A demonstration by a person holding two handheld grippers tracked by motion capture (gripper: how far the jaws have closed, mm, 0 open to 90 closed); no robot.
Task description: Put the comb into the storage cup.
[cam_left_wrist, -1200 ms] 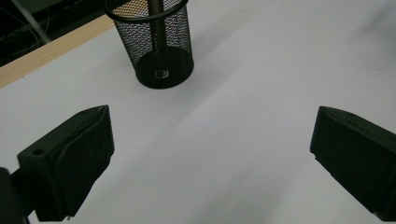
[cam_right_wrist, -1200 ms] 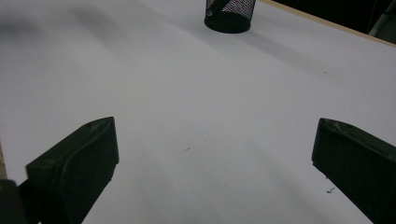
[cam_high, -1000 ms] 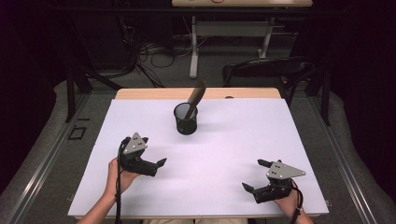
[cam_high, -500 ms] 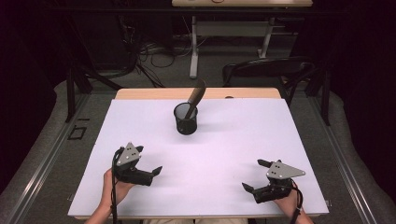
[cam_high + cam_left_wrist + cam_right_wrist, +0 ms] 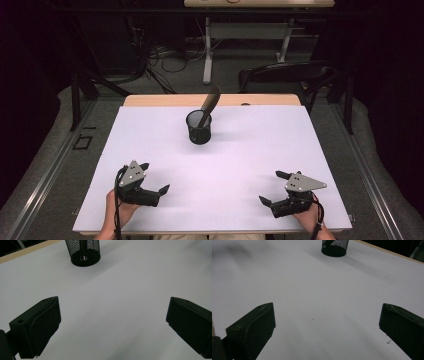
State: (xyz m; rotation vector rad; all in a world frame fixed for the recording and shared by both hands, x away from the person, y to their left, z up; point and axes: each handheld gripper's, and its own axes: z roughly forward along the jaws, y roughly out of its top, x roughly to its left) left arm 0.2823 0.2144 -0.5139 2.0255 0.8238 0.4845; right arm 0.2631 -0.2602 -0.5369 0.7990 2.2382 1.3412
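A black mesh cup point(image 5: 199, 128) stands upright on the white table point(image 5: 250, 150), toward the back middle. A dark, stick-like object point(image 5: 209, 104) leans out of it to the upper right. My left gripper point(image 5: 154, 177) rests low at the front left, open, with nothing between its jaws. My right gripper point(image 5: 273, 188) sits at the front right, also open and empty. The left gripper view shows the cup point(image 5: 83, 252) ahead at the top left, past the wide-apart jaws. In the right gripper view, the cup point(image 5: 334, 247) is at the top middle.
A wooden strip point(image 5: 150, 100) runs along the table's far edge. Behind the table stand a dark chair point(image 5: 280, 75) and a white desk frame point(image 5: 240, 35) with cables on the floor. A dark stand point(image 5: 80, 85) is at the back left.
My left gripper has drawn back toward the front edge of the table and a little to the left. The right gripper and the cup have stayed put.
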